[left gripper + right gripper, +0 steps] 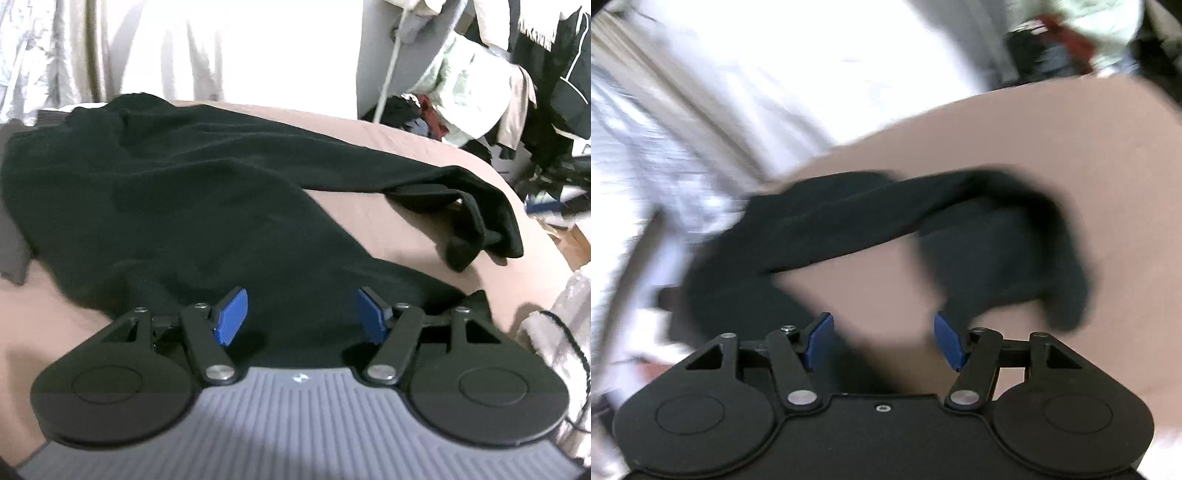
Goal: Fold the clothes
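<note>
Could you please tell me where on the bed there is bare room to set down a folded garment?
The tan bedsheet is bare beyond the black knit garment, toward the bed's far edge. A smaller bare wedge lies between the garment's body and its outstretched sleeve. The heap of mixed clothes past the bed is crowded.

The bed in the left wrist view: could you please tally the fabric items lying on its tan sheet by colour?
Black: 1, the black knit long-sleeved garment, spread out with one sleeve trailing right.
Grey: 1, a grey cloth at the left edge, partly under the black one.
Total: 2 on the tan bed sheet.
</note>
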`<state>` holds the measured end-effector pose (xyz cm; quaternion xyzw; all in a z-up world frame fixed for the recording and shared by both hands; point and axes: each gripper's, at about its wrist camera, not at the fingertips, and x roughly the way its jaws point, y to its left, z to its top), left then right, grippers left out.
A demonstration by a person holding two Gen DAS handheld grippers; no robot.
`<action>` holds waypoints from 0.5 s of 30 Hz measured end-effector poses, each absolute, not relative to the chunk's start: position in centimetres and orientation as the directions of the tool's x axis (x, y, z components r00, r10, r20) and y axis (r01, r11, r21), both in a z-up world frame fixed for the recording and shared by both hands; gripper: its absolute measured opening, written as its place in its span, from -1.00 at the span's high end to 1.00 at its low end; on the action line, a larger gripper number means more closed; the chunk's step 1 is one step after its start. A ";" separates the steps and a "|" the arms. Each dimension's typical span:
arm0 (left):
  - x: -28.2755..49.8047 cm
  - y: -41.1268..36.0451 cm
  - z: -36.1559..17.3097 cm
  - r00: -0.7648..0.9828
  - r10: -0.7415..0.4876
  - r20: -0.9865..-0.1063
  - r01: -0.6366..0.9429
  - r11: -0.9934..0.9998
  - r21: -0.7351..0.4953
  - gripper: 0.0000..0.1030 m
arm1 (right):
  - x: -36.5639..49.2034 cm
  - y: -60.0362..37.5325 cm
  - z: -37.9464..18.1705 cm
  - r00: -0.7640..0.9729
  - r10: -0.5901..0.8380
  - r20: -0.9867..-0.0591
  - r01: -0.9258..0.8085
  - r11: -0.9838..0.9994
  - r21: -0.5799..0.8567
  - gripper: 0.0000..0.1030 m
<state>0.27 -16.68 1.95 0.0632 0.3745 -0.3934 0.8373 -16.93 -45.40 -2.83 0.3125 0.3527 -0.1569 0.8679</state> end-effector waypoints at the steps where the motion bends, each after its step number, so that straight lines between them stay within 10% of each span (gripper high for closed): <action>1: 0.5 -17.5 1.9 0.411 -0.597 -0.689 0.702 0.690 -0.179 -0.26 | -15.9 -46.7 -2.6 0.666 -0.117 -0.737 0.530 0.769 0.357 -0.28; 5: 3.0 -21.0 1.9 0.422 -0.557 -0.715 0.678 0.718 -0.159 -0.26 | -11.7 -50.9 -3.0 0.542 -0.316 -0.779 0.601 0.794 0.096 -0.29; 15: 7.8 -33.8 1.7 0.459 -0.520 -0.720 0.727 0.686 -0.033 -0.40 | -11.9 -53.1 -9.7 0.551 -0.251 -0.796 0.609 0.773 0.178 -0.33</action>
